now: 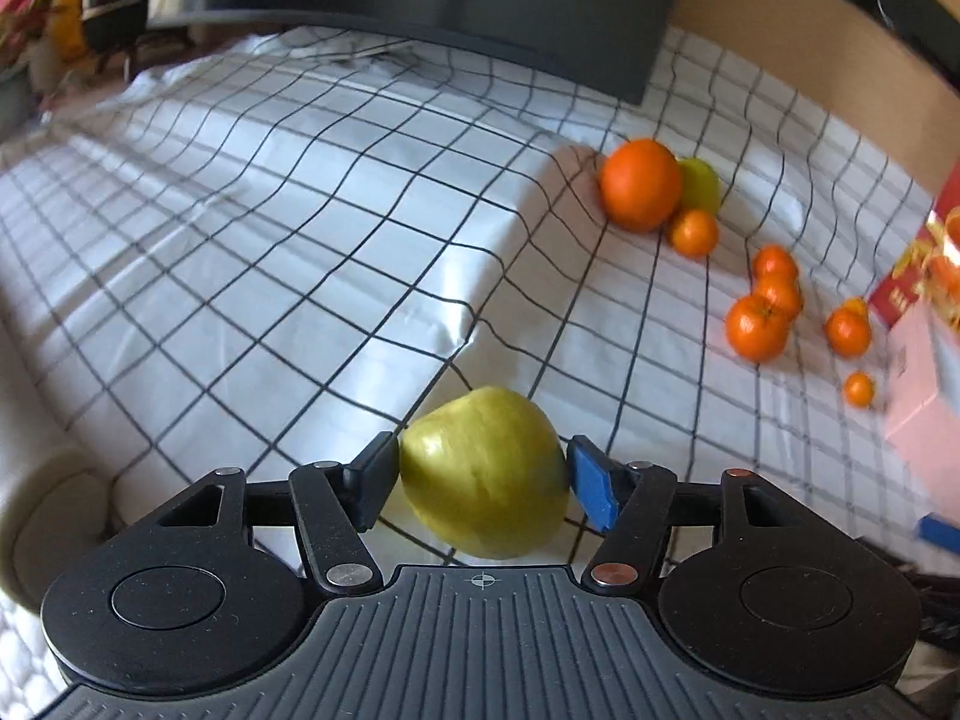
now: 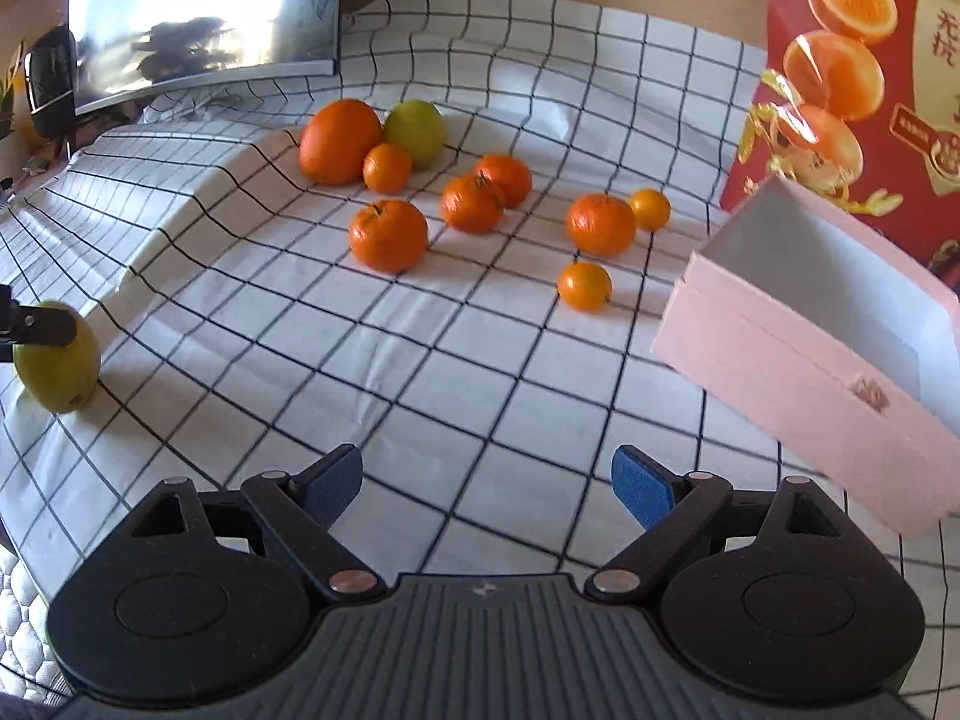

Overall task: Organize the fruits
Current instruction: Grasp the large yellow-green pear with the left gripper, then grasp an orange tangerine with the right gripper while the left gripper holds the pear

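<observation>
Clamping a smooth yellow-green pear-shaped fruit [image 1: 485,474] across its widest part, the left gripper [image 1: 480,480] holds it just ahead of its body over the checked white cloth [image 1: 300,240]. The right gripper [image 2: 486,489] gapes empty. Firm, waxy and likely slippery, the fruit wants a mid-body grip.

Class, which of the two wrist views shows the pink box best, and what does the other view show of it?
The right wrist view: the pink box appears nearly whole, with its white inside and front wall visible. The left wrist view catches only a blurred pink part at the right edge.
</observation>
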Action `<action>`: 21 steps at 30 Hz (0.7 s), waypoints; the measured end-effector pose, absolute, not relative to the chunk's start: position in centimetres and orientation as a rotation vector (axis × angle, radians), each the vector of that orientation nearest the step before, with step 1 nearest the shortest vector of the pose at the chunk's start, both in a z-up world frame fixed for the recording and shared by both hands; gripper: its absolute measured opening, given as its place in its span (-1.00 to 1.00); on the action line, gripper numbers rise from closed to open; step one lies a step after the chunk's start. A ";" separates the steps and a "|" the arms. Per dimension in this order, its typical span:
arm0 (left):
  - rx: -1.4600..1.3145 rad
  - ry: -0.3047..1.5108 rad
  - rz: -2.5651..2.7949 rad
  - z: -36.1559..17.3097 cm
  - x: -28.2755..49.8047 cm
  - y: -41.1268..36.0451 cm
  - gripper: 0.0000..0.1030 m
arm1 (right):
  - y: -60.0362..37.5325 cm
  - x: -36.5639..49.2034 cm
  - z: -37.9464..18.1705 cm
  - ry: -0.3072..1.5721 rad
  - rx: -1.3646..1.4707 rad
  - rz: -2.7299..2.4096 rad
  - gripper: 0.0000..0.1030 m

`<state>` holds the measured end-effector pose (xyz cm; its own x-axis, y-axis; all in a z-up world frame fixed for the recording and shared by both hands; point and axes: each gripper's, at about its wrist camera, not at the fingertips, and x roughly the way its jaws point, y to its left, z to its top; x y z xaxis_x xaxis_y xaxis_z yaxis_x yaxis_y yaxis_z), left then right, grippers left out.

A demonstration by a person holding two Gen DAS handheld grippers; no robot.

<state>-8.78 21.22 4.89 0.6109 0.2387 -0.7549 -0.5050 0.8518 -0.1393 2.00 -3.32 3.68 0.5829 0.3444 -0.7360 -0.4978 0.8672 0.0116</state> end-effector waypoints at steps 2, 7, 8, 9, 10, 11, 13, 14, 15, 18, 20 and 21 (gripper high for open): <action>-0.324 0.804 0.433 4.8 -8.3 21.1 0.30 | -3.8 1.9 3.6 0.811 -0.203 0.482 0.76; -0.244 0.797 0.404 4.6 -7.4 20.8 0.31 | -5.3 2.0 3.3 0.824 -0.196 0.422 0.76; -0.227 0.798 0.400 4.7 -7.2 20.7 0.30 | -5.5 2.0 3.2 0.828 -0.194 0.410 0.76; -0.206 0.798 0.389 4.7 -6.9 20.5 0.30 | -5.7 2.1 3.2 0.830 -0.194 0.399 0.76; -0.194 0.797 0.366 4.6 -6.6 20.3 0.30 | -5.8 2.1 3.1 0.830 -0.195 0.388 0.76; -0.189 0.797 0.338 4.6 -6.4 20.2 0.30 | -5.9 2.1 3.1 0.829 -0.196 0.380 0.76; -0.178 0.803 0.264 4.7 -5.5 19.7 0.30 | -5.9 2.0 3.1 0.821 -0.200 0.362 0.76; -0.163 0.808 0.224 4.7 -5.0 19.3 0.30 | -5.9 1.9 3.2 0.816 -0.207 0.355 0.76; -0.137 0.814 0.180 4.7 -4.3 18.8 0.30 | -5.8 1.8 3.3 0.810 -0.219 0.349 0.76; -0.063 0.823 0.059 4.5 -2.7 17.1 0.30 | -5.4 1.7 3.8 0.792 -0.239 0.328 0.76; -0.023 0.825 -0.032 4.4 -1.7 15.9 0.30 | -5.5 2.0 4.3 0.783 -0.230 0.307 0.76; -0.005 0.824 -0.067 4.2 -1.3 15.2 0.30 | -5.6 2.1 4.6 0.778 -0.222 0.289 0.76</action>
